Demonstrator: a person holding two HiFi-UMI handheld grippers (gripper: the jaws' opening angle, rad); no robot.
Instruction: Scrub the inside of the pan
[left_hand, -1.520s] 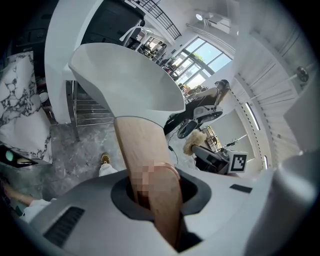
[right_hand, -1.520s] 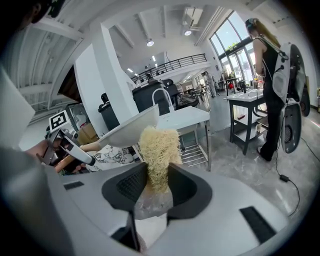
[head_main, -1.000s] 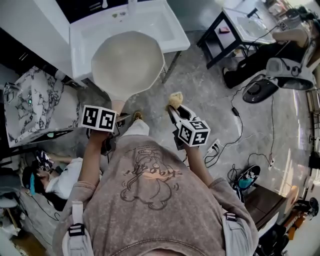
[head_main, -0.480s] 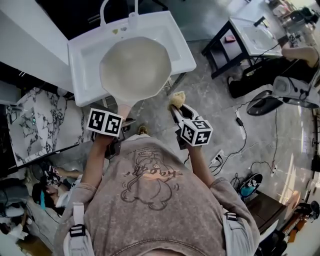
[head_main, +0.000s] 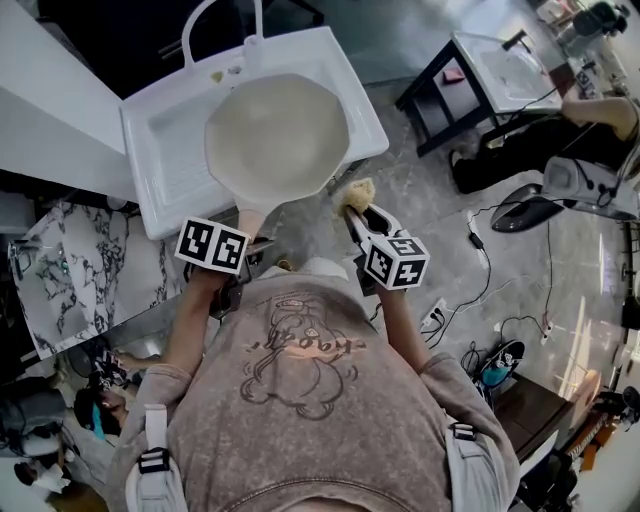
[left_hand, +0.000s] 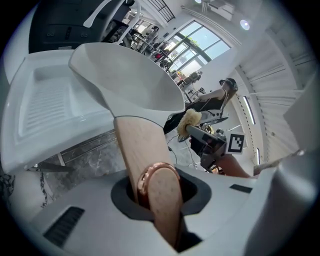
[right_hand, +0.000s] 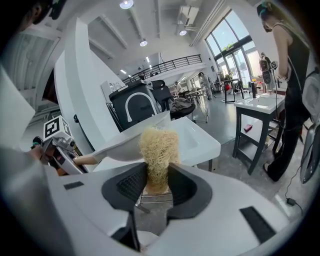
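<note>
A cream pan (head_main: 277, 135) with a pale wooden handle (head_main: 251, 215) hangs over the white sink (head_main: 170, 150). My left gripper (head_main: 240, 240) is shut on that handle (left_hand: 145, 160), and the pan's bowl (left_hand: 130, 80) fills the upper left gripper view. My right gripper (head_main: 358, 208) is shut on a yellow fibrous scrubber (head_main: 355, 192), held just right of the pan's near rim and outside it. In the right gripper view the scrubber (right_hand: 159, 155) stands between the jaws, with the pan (right_hand: 135, 137) behind it.
The sink (right_hand: 195, 137) has a white arched faucet (head_main: 215, 20) at its far side. A marble-patterned counter (head_main: 60, 270) lies left. Black tables (head_main: 470, 70), cables (head_main: 490, 290) and a person (right_hand: 292, 75) stand to the right.
The view has shifted so the sink and pan sit further right and up; both grippers keep their holds, and the scrubber has come a little closer to the pan's rim.
</note>
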